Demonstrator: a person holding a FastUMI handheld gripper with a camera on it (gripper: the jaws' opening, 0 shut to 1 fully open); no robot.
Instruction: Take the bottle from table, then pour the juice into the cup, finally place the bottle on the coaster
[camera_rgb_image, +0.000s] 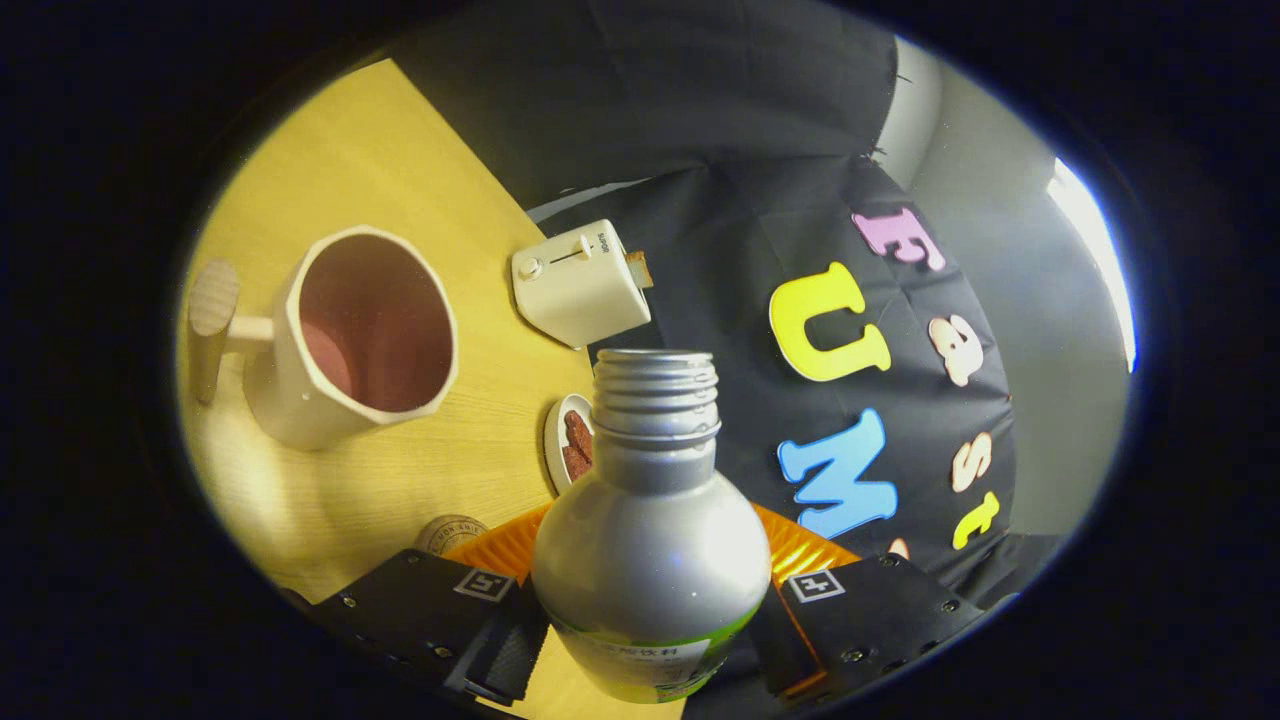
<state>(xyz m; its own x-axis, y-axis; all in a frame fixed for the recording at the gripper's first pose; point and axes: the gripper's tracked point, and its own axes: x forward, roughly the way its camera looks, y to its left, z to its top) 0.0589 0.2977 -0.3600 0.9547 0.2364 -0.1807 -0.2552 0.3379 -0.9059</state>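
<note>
On the bench (400, 160) the cup (350, 335) sits well off to the left, its wide mouth tilted in this view and its thin walls probably fragile if knocked. To its right the uncapped bottle (650, 530) stands between the jaws of the gripper (645, 640), which press its lower body from both sides. Smooth, stiff metal, it looks slippery and, holding juice, bottom-heavy, so a hold low on the label band seems soundest.

Dim booth, warm table (400, 150) glow, fisheye warp
</note>
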